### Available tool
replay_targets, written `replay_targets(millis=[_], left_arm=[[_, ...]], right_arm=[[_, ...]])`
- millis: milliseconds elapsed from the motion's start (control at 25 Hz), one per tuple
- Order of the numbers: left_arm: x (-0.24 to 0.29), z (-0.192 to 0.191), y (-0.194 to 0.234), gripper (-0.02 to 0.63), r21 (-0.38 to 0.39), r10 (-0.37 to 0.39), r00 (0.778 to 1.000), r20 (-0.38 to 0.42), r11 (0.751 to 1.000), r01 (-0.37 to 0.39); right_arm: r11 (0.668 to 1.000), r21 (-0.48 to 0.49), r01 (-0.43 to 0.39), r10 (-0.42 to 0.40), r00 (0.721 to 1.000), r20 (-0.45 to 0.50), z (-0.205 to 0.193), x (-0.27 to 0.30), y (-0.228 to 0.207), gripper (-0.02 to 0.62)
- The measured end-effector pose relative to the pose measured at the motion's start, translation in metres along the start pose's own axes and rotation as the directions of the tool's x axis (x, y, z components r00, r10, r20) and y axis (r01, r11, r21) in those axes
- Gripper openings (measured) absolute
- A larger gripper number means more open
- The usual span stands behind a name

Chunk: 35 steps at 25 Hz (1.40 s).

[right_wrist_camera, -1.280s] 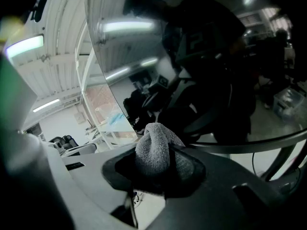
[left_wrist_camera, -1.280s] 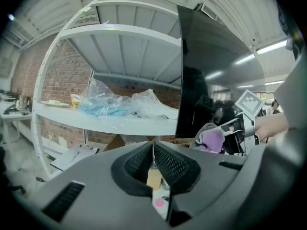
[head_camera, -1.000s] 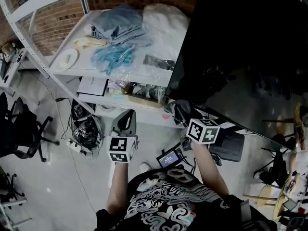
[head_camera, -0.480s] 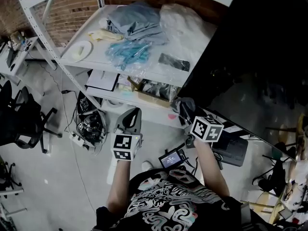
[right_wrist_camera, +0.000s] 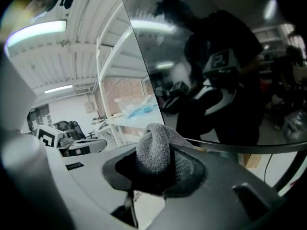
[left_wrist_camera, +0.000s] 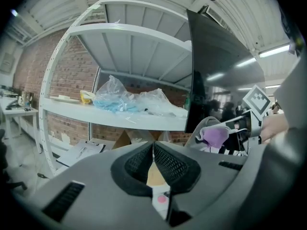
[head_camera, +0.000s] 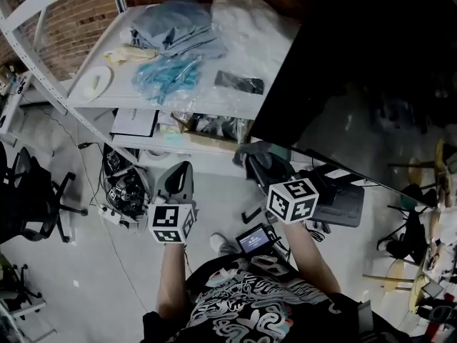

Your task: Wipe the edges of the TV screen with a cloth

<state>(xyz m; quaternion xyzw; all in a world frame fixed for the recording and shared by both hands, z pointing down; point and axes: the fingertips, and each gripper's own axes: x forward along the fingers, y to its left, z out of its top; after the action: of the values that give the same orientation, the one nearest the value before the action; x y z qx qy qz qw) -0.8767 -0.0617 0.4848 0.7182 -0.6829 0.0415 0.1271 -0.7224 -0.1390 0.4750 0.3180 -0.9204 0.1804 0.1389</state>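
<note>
The TV screen is a big black panel at the upper right of the head view. My right gripper is shut on a grey cloth, just below the screen's lower left corner. In the right gripper view the cloth bulges out of the jaws, with the screen close ahead and its bottom edge just behind the cloth. My left gripper hangs lower left, apart from the TV. Its jaws are shut with nothing between them.
A white metal shelf stands left of the TV, holding plastic bags and a white plate. Papers lie on the lower shelf. Cables lie on the floor below, with an office chair far left. A black box sits under the TV.
The right gripper has carried the cloth leftward, from under the screen's bottom edge to below its lower left corner. The left gripper stays shut and has barely moved. The head view shifted.
</note>
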Motion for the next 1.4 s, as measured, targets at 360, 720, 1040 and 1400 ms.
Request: replay_targets(millis=[360, 720, 1040, 1400], left_arm=[[-0.017, 0.016, -0.030, 0.025, 0.097, -0.032, 0.999, 0.002, 0.995, 0.031], [-0.060, 0.010, -0.099, 0.025, 0.117, -0.030, 1.000, -0.004, 0.993, 0.030], [-0.114, 0.004, -0.184, 0.025, 0.167, -0.059, 0.998, 0.014, 0.984, 0.056], [-0.177, 0.002, -0.247, 0.025, 0.209, -0.086, 0.995, 0.052, 0.975, 0.074]], right_arm=[[0.992, -0.115, 0.045, -0.035, 0.995, 0.089, 0.002, -0.062, 0.007, 0.143], [0.991, -0.099, 0.086, -0.072, 0.988, 0.133, -0.019, -0.162, 0.001, 0.143], [0.989, -0.070, 0.130, -0.114, 0.974, 0.198, -0.048, -0.270, 0.005, 0.143], [0.978, -0.090, 0.187, -0.162, 0.959, 0.234, -0.069, -0.348, 0.028, 0.143]])
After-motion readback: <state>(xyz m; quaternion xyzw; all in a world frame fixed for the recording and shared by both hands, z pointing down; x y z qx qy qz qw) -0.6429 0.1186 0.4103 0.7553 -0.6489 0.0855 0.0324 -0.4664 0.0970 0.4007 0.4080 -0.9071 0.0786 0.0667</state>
